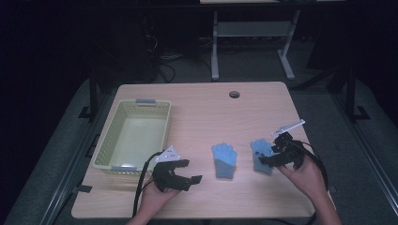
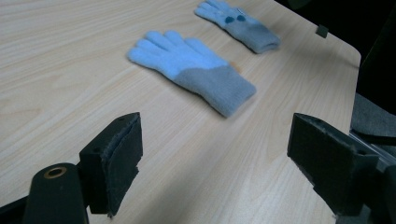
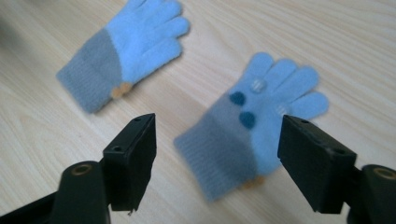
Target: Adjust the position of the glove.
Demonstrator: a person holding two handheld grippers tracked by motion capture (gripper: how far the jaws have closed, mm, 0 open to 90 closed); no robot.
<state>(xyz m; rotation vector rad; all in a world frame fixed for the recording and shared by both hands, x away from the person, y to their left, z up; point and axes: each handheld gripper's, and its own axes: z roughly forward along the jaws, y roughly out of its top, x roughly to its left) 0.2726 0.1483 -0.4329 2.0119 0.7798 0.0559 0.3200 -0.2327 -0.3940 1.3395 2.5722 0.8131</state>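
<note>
Two blue gloves lay flat near the desk's [image 1: 197, 101] front edge: the plain glove [image 1: 224, 160] mid-desk, the dotted glove [image 1: 261, 153] rightward. The left gripper [image 1: 187, 171] and right gripper [image 1: 267, 156] both gaped, released, grasping nothing.

Two gloves lie on the counter [image 1: 202, 108]: a plain glove [image 1: 224, 160] in light blue with a grey cuff, and a dotted glove [image 1: 261, 152] of the same colours that carries two dark blue dots and two pale ones on its back. Each glove shows five fingers.

One basket [image 1: 109, 136], pale yellow-green, sits on the counter, with two grey tabs on its rim, one at each short end.

One round hole [image 1: 234, 94] is cut in the counter.

Two grippers are held over it, the left gripper [image 1: 187, 171] and the right gripper [image 1: 271, 153], each with two black jaws, and two hands hold them.
</note>
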